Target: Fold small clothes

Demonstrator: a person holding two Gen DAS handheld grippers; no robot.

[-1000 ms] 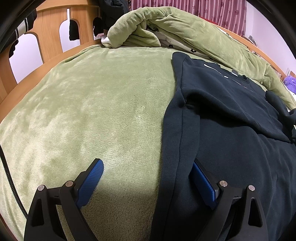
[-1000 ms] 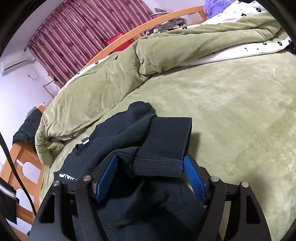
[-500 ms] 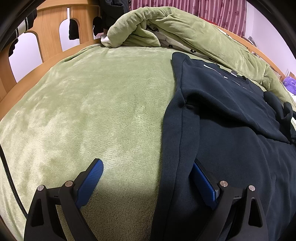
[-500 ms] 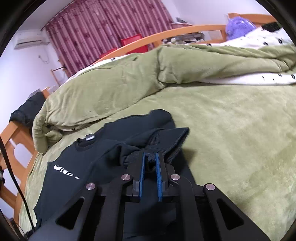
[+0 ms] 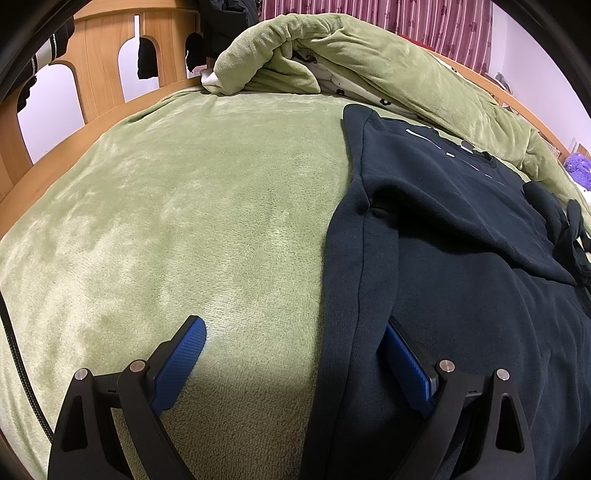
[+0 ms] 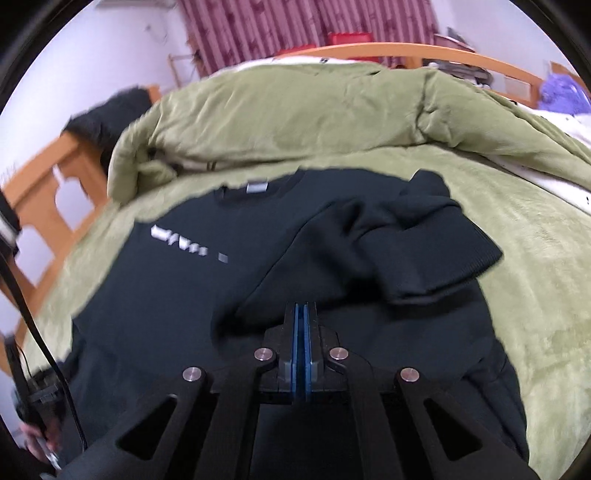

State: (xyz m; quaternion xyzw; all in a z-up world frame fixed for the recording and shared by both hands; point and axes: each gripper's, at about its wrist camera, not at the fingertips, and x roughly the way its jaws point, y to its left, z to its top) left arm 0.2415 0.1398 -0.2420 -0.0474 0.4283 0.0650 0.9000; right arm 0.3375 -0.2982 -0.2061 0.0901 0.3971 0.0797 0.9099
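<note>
Two views, one bed. A green fleece blanket [image 5: 184,221] covers the mattress, with a wooden bed frame [image 5: 99,59], a bunched green duvet [image 6: 295,118] and maroon curtains [image 6: 258,33] behind. The black sweatshirt [image 5: 461,295] lies flat on the blanket.

The left gripper [image 5: 294,326] is wide open, one pad on the fleece and the other against the sweatshirt's side edge. Only the right wrist view shows the white chest lettering [image 6: 181,240] head-on and the sleeve cuff [image 6: 454,266] folded across the body. The right gripper [image 6: 304,308] has just snapped closed at a sleeve fold; can't tell whether fabric is pinched.
</note>
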